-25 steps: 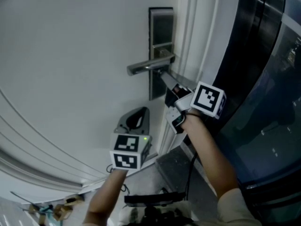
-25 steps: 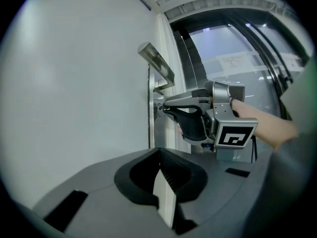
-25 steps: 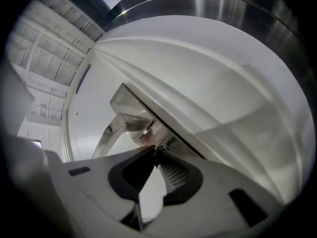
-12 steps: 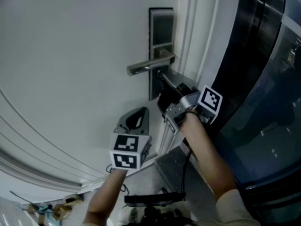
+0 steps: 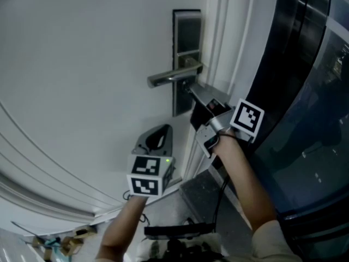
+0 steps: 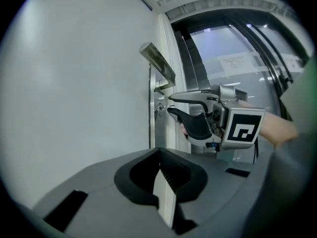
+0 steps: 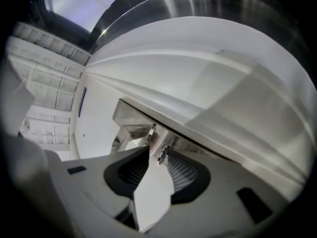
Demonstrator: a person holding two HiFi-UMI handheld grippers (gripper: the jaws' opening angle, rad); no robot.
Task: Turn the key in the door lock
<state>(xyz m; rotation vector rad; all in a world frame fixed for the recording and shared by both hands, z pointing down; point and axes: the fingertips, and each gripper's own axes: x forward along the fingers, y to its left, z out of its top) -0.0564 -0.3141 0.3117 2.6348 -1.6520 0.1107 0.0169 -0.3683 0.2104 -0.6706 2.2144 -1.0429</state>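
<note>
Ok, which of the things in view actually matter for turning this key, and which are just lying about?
In the job:
- key in the lock plate, under the door handle
- right gripper, its jaws just been opening, apart around the key

Just about:
- left gripper, open and empty, held low
- scraps at bottom left
- dark glass panel

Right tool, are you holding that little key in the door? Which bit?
No, nothing is held. The right tool has just been opening its jaws. The key stands between them, but they do not press on it.
</note>
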